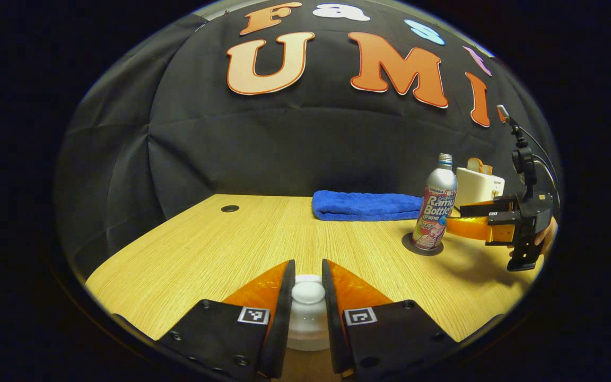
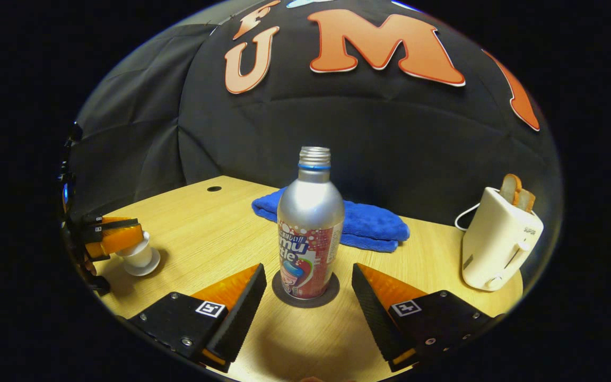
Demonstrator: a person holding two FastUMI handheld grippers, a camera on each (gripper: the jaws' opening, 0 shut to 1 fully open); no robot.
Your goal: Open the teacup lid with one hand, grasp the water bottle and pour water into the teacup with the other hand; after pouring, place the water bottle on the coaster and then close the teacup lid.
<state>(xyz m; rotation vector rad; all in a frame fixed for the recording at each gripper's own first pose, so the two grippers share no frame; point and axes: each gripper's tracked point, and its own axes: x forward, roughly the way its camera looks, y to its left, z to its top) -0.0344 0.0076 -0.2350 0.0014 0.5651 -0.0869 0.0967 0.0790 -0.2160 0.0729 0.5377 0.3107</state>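
The left gripper (image 1: 308,289) pinches the teacup lid (image 1: 308,293) by its knob. The right gripper (image 2: 308,289) — fingers spread — flanks the water bottle (image 2: 310,228) on its coaster (image 2: 305,302).

- A black cloth wall (image 2: 369,132) closes the booth at the back, creased and folded — it curves round the left side too.
- The table (image 1: 231,239) is light wood with a straight grain, lit warmly from above.
- A small dark round hole (image 1: 229,208) sits in the table near its far left corner.
- A folded blue towel (image 2: 374,223) lies at the table's far edge against the wall.
- A white toaster (image 2: 499,241) with bread in its slots stands far right — a cord trails behind it.
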